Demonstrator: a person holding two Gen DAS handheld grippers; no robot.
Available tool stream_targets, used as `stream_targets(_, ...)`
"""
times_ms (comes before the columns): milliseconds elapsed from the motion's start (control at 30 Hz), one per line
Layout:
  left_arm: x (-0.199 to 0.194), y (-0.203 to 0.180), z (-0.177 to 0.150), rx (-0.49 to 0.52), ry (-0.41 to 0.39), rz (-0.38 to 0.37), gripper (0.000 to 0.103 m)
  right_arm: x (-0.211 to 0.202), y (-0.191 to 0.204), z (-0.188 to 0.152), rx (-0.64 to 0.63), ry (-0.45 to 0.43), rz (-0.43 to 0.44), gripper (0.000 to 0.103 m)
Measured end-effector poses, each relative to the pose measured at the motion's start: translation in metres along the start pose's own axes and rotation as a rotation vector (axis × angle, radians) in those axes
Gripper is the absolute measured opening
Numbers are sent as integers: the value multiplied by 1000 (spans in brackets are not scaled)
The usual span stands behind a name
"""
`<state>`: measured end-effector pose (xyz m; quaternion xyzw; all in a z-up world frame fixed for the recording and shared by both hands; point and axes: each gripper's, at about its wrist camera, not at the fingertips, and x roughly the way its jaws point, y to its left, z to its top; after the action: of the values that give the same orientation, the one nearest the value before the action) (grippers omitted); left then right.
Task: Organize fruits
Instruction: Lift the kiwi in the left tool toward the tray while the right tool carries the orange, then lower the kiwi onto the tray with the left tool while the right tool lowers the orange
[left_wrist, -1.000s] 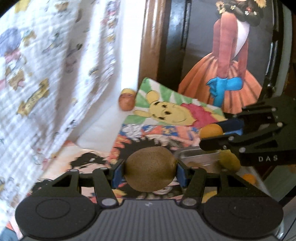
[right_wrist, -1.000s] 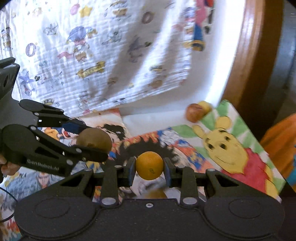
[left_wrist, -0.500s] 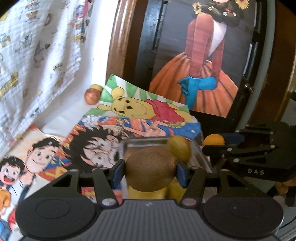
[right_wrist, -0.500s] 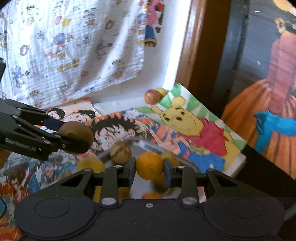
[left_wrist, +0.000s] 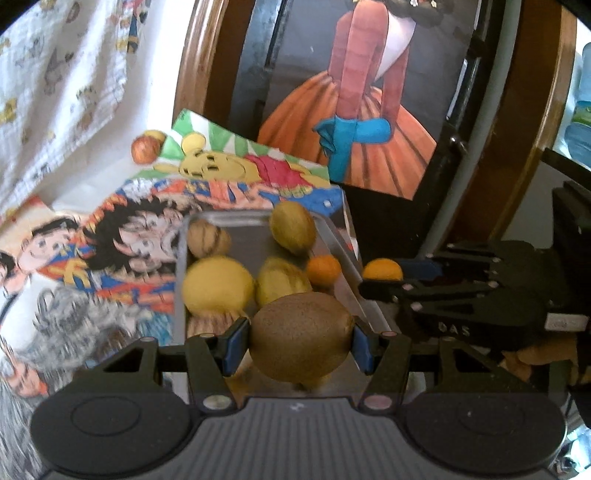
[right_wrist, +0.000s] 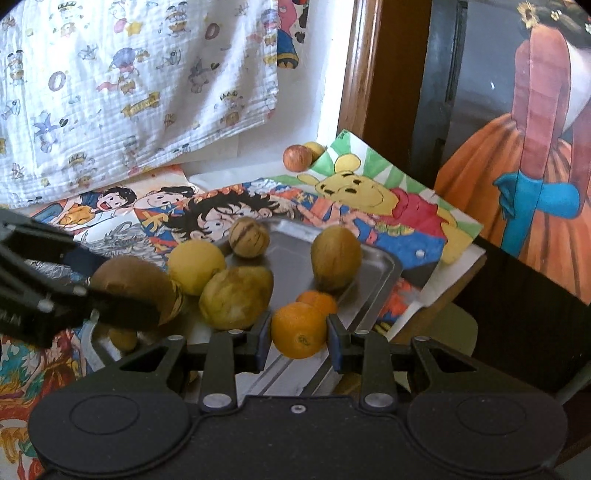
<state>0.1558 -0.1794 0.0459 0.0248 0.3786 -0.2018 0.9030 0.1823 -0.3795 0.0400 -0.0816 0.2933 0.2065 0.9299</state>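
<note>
Left gripper (left_wrist: 301, 345) clamps a kiwi (left_wrist: 301, 343), long axis crosswise between the fingers, held over the near end of the metal tray (right_wrist: 373, 269). Right gripper (right_wrist: 299, 338) grips a small orange (right_wrist: 299, 329) above the tray's near right rim. Other fruit lies in the tray.

My left hand-held gripper (left_wrist: 301, 345) was matte black, with blue pads (left_wrist: 233, 345), silver screws and a ribbed grey base. My right hand-held gripper (right_wrist: 299, 338) matched it; its side read "DAS" in the left view.
</note>
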Motion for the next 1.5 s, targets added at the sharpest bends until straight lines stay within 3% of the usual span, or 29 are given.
stream_targets(200, -1, 0, -23, -28, 59, -33, 61, 3, 7, -15, 18, 21, 14, 33)
stream_targets(433, 0, 0, -28, -15, 72, -46, 61, 10, 10, -25, 42, 43, 27, 34)
stream_targets(933, 15, -4, -31, 30, 3, 43, 62, 29, 6, -30, 103, 18, 7, 34)
stream_targets(1500, 10, 3, -35, -19, 2, 18, 65, 18, 17, -36, 90, -45, -79, 38)
